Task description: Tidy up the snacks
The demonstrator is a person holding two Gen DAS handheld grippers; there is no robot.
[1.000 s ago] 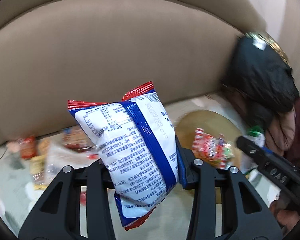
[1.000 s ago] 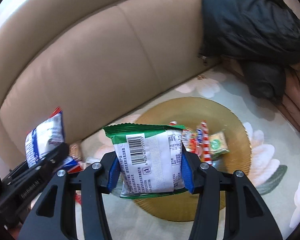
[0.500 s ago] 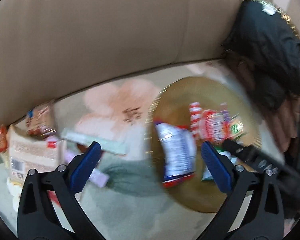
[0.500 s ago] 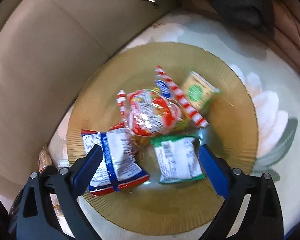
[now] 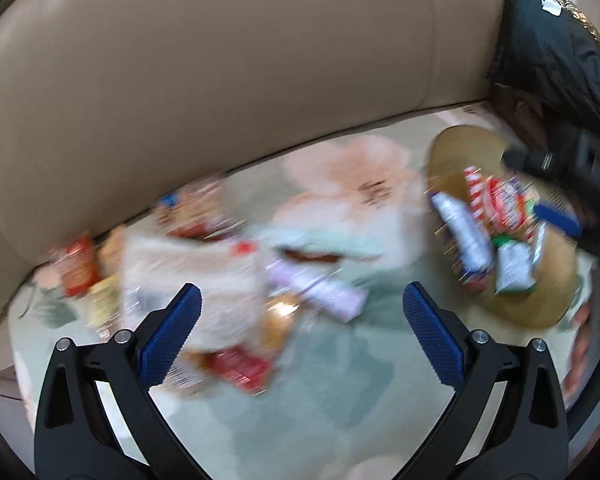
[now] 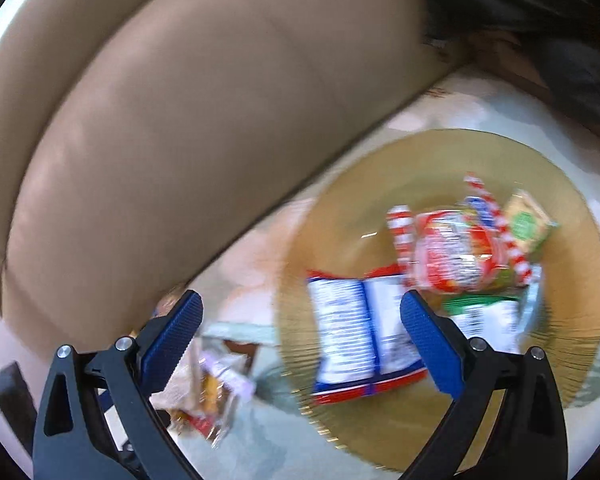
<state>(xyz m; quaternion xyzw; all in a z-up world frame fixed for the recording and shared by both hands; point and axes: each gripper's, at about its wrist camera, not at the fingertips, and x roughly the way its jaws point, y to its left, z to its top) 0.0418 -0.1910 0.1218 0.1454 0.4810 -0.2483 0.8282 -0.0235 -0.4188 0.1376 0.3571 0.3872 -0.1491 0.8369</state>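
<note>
The left gripper was the nearer one to the loose snacks: its fingers were spread wide and held nothing, and the pile of packets lay just beyond them, from about twelve round to ten o'clock, on the flowered sofa seat. The big pale packet sat closest, partly behind the left fingertip, its long axis seemingly running away from the camera, though blur made that uncertain. The gold plate lay well off at two o'clock. The right gripper also stood open and empty over the plate's near edge, with the blue-and-white packet between its fingers but below them, untouched. Reaching the pile probably fell to the left.
</note>
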